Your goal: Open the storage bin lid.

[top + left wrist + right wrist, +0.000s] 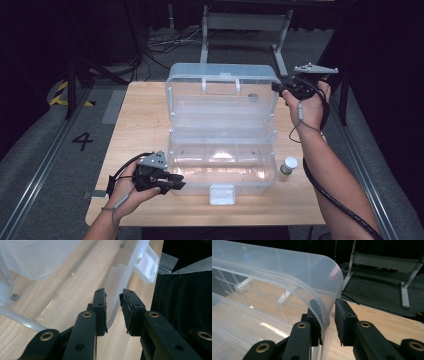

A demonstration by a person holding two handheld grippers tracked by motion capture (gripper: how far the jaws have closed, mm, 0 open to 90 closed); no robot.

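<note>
Between my left gripper's slightly parted pads sits the front corner wall of the clear plastic box, mid-frame on the table. My right gripper straddles the raised lid's upper-right corner, not yet pinching. Light, slick, flexing plastic, I judge: grip rims; the small bottle stands lower right.

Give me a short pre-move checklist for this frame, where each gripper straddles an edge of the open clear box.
1. Left gripper astride the base's front wall: ok, the wall stands between the jaws.
2. Left pads pressing the wall: not ok, gaps show.
3. Right gripper astride the lid corner: ok.
4. Right pads clamped: not ok, outer pad stands clear.
5. Lid open, leaning back: ok.
6. Small bottle apart from the box: ok.
</note>
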